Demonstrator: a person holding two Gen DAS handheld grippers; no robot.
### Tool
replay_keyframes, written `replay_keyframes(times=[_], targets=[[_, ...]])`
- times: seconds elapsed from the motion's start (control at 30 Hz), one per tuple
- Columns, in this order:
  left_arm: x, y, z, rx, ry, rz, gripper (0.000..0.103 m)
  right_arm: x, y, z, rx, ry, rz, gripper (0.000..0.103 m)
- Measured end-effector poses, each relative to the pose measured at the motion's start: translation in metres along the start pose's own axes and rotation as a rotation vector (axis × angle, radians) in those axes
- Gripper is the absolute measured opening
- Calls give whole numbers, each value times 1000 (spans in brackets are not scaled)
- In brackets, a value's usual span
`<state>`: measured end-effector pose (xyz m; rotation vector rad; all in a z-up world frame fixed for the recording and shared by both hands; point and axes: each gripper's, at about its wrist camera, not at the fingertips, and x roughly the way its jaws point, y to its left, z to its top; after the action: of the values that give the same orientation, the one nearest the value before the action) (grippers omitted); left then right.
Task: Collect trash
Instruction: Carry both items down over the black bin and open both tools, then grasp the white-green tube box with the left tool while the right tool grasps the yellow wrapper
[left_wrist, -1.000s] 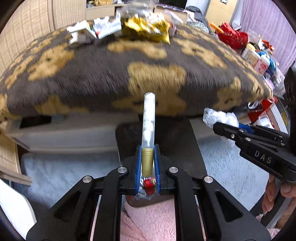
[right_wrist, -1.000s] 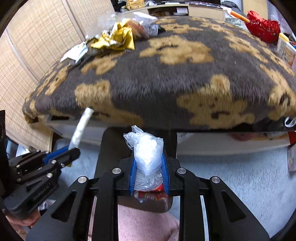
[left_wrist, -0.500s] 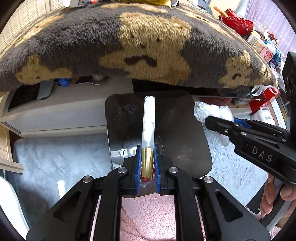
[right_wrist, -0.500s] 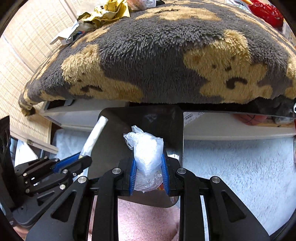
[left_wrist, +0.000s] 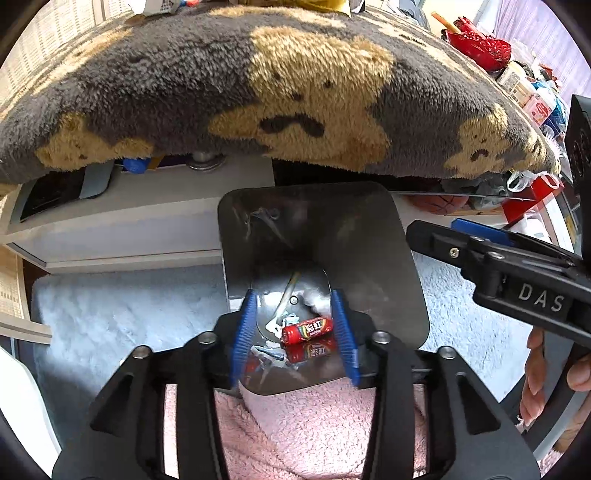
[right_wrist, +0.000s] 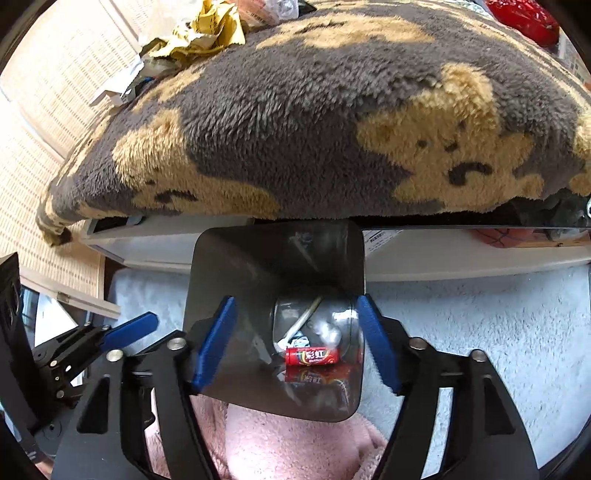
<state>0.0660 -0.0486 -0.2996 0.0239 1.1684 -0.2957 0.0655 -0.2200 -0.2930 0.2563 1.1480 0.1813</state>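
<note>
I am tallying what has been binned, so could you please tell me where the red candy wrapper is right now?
In both wrist views the red candy wrapper lies at the bottom of the dark metal bin, beside the white stick.

Bright, even daylight fills both fisheye views, sharp at centre and bowed toward black corners, with soft glare and reflections inside the dark metal bin, shadow under the blanket above it.

right gripper: "DAS" | red candy tube: "彩虹"
</note>
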Motion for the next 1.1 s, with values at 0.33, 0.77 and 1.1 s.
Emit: replay_keyframes(times=[0.33, 0.77, 1.1], targets=[[-32, 6, 7, 4, -68, 49, 95, -25, -1, 13, -22, -48, -55, 99], [-75, 35, 35, -34, -174, 98, 95, -70, 8, 53, -23, -180, -29, 99], [-90, 68, 79, -55, -248, 145, 95, -65, 29, 100, -74, -247, -23, 99]])
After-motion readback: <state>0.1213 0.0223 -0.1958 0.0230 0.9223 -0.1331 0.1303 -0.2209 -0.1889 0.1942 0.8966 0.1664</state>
